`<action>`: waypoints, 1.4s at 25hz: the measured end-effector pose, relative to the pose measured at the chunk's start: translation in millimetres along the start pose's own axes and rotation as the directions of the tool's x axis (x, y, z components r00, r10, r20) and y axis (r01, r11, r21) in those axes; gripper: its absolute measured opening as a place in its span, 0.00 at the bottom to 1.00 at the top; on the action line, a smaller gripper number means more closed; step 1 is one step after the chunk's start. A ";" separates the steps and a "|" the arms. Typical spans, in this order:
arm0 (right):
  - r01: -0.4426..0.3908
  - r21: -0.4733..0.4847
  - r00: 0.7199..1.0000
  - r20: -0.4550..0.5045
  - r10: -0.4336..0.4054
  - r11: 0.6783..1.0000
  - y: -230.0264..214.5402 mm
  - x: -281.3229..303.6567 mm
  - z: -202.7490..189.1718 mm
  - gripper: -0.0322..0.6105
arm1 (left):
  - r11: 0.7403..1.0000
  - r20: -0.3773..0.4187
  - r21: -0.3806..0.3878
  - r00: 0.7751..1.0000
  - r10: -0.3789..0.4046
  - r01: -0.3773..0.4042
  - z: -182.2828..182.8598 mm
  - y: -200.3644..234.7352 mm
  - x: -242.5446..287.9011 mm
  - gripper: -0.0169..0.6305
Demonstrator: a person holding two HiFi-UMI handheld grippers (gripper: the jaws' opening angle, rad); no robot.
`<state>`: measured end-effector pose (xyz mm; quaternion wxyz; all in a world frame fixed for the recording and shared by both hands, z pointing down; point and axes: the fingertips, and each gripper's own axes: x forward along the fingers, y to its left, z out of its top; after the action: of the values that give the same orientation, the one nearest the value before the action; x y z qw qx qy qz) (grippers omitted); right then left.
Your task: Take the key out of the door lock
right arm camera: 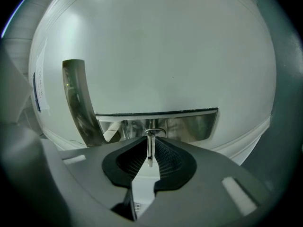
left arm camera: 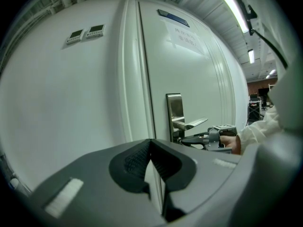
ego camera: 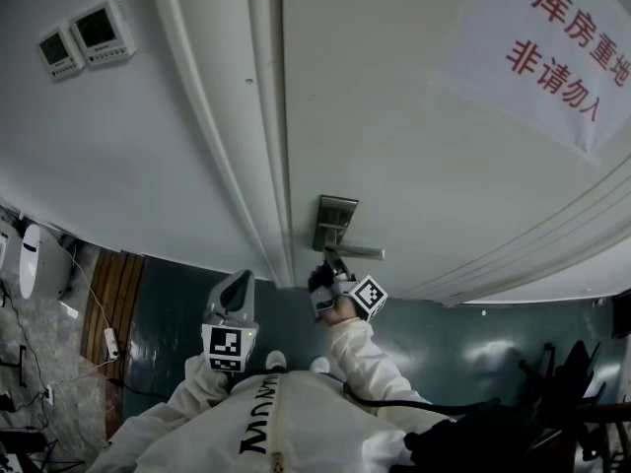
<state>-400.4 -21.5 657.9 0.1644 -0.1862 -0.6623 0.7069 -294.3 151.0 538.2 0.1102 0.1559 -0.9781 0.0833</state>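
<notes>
The white door (ego camera: 414,156) carries a steel lock plate (ego camera: 335,220) with a lever handle (ego camera: 360,251). My right gripper (ego camera: 330,261) is pushed up under the handle, against the plate. In the right gripper view the thin metal key (right arm camera: 149,148) stands edge-on out of the lock plate (right arm camera: 189,126), and my right gripper (right arm camera: 150,138) is shut on it, pads against both of its sides. The curved lever handle (right arm camera: 75,98) arcs off to the left. My left gripper (ego camera: 237,289) hangs back from the door, lower left, shut and empty (left arm camera: 150,142); from there the right gripper (left arm camera: 187,139) shows at the lock.
A paper sign with red characters (ego camera: 567,52) hangs on the door's upper right. Two small control panels (ego camera: 84,33) sit on the wall left of the door frame (ego camera: 266,166). Dark chairs (ego camera: 572,372) stand on the floor to the right, white fixtures (ego camera: 39,259) to the left.
</notes>
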 end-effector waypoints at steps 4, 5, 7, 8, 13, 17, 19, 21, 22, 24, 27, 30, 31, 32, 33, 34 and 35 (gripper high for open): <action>0.006 -0.008 1.000 -0.004 -0.006 1.000 -1.1 0.8 -0.4 0.08 | 1.000 -0.003 -0.001 1.000 0.002 -0.002 -1.5 -1.2 -1.3 0.03; 0.004 -0.007 1.000 -0.005 -0.004 1.000 -0.4 1.1 -0.7 0.08 | 1.000 -0.004 0.000 1.000 0.002 -0.002 -1.7 -1.7 -1.9 0.03; 0.002 -0.006 1.000 -0.005 -0.002 1.000 0.8 2.0 -0.9 0.07 | 1.000 -0.003 -0.001 1.000 0.001 -0.001 -1.9 -2.6 -2.5 0.03; 0.004 -0.005 1.000 -0.003 -0.004 1.000 0.9 2.4 -0.7 0.07 | 1.000 -0.003 -0.002 1.000 0.001 -0.001 -1.9 -3.2 -2.7 0.03; 0.023 0.016 1.000 0.012 -0.023 1.000 -0.5 1.2 -0.1 0.09 | 1.000 -0.001 -0.006 1.000 -0.001 0.001 -2.1 -6.7 -4.7 0.03; 0.024 0.017 1.000 0.013 -0.024 1.000 0.6 1.9 -0.6 0.09 | 1.000 -0.001 -0.004 1.000 0.001 -0.001 -2.5 -8.7 -7.8 0.03; 0.026 0.016 1.000 0.014 -0.026 1.000 0.7 1.7 -0.7 0.09 | 1.000 -0.001 -0.002 1.000 0.000 0.000 -2.5 -9.9 -9.9 0.03; 0.029 0.011 0.999 0.015 -0.029 1.000 0.8 1.5 -1.1 0.09 | 1.000 -0.001 -0.002 1.000 0.003 -0.003 -2.4 -10.1 -12.4 0.03; 0.032 0.010 0.999 0.014 -0.032 0.999 1.1 1.2 -1.6 0.09 | 1.000 0.000 -0.003 1.000 0.005 -0.005 -2.3 -10.0 -13.6 0.03; 0.038 0.008 0.999 0.017 -0.038 0.999 1.4 -0.1 -1.9 0.09 | 1.000 0.000 -0.006 1.000 0.008 -0.008 -2.5 -10.0 -15.8 0.03; 0.047 0.000 0.999 0.022 -0.047 0.999 0.3 -1.7 -1.3 0.09 | 1.000 0.000 -0.006 1.000 0.011 -0.011 -3.0 -10.0 -18.3 0.03; 0.041 -0.009 0.999 0.022 -0.041 0.999 1.6 -1.4 -1.7 0.08 | 1.000 0.000 -0.005 1.000 0.015 -0.015 -2.8 -9.2 -20.2 0.03; 0.037 -0.010 0.999 0.023 -0.037 0.999 2.4 -2.0 -2.4 0.08 | 1.000 0.000 -0.004 1.000 0.015 -0.015 -2.9 -9.1 -20.6 0.03; 0.032 -0.008 0.999 0.025 -0.032 0.999 3.1 -4.1 -4.0 0.08 | 1.000 -0.001 -0.003 1.000 0.014 -0.014 -3.3 -9.1 -21.0 0.03; 0.026 -0.006 0.999 0.027 -0.026 1.000 3.5 -8.4 -7.0 0.08 | 1.000 -0.002 -0.002 1.000 0.015 -0.015 -3.8 -9.1 -21.5 0.03; 0.021 -0.004 0.999 0.027 -0.021 1.000 3.3 -14.6 -11.4 0.08 | 1.000 -0.003 -0.003 1.000 0.015 -0.015 -4.3 -9.2 -21.9 0.03; 0.020 -0.002 1.000 0.023 -0.020 1.000 2.4 -21.7 -16.6 0.08 | 1.000 -0.003 -0.004 1.000 0.014 -0.014 -4.8 -9.4 -22.0 0.03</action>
<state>-373.3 -17.5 655.7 0.1635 -0.1718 -0.6667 0.7066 -269.9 149.5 538.7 0.1115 0.1489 -0.9791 0.0823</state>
